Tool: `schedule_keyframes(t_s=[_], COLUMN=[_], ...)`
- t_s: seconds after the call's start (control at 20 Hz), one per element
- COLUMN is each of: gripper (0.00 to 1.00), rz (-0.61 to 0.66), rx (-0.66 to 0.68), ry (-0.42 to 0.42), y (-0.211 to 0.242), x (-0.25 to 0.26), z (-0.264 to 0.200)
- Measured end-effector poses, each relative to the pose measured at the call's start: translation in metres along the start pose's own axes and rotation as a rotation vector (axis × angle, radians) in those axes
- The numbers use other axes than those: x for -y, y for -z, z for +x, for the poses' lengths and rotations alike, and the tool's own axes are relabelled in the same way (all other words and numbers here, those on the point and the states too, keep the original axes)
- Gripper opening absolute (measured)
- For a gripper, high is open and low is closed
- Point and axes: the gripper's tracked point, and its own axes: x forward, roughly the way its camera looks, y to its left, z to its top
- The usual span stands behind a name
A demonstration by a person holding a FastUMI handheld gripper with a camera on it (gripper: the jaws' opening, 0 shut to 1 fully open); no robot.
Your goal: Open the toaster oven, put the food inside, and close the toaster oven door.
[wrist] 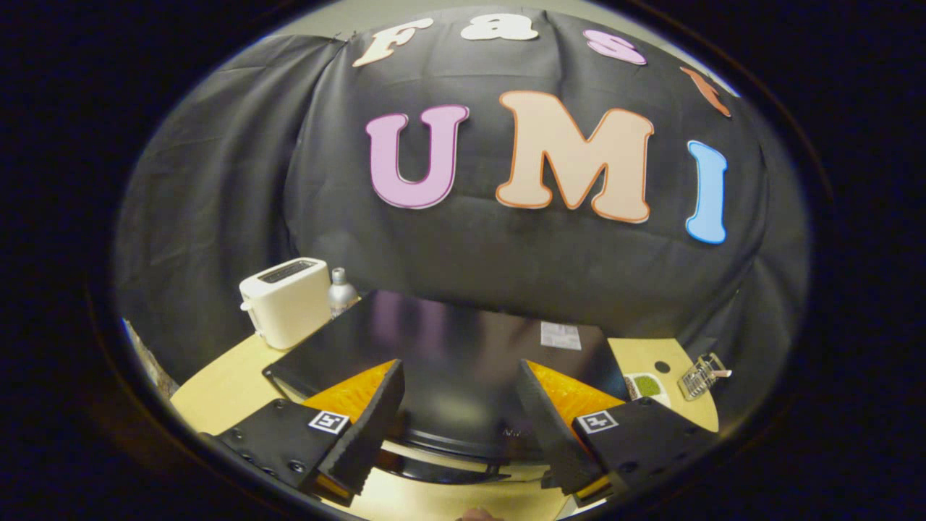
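Holding your gripper [459, 420] wide open, you have the black toaster oven [448, 362] right under and between the fingers, its shiny top just ahead of them.

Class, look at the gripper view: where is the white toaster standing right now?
The white toaster stands on the table beyond the open gripper, off to its left, beside the toaster oven's back left corner, with a small silver bottle just right of it.

Light wooden table [224, 394], black toaster oven [463, 362], white toaster [287, 302], silver bottle [341, 291], wire rack [700, 376]
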Motion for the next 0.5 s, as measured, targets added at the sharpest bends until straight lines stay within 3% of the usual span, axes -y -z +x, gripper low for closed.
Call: schedule_keyframes(t_s=[0.3, 0.5], gripper=[0.99, 0.99], rz=[0.101, 0.081], rx=[-0.021, 0.000], ry=[-0.016, -0.037], y=[0.019, 0.024], x=[0.001, -0.003], z=[-0.012, -0.032])
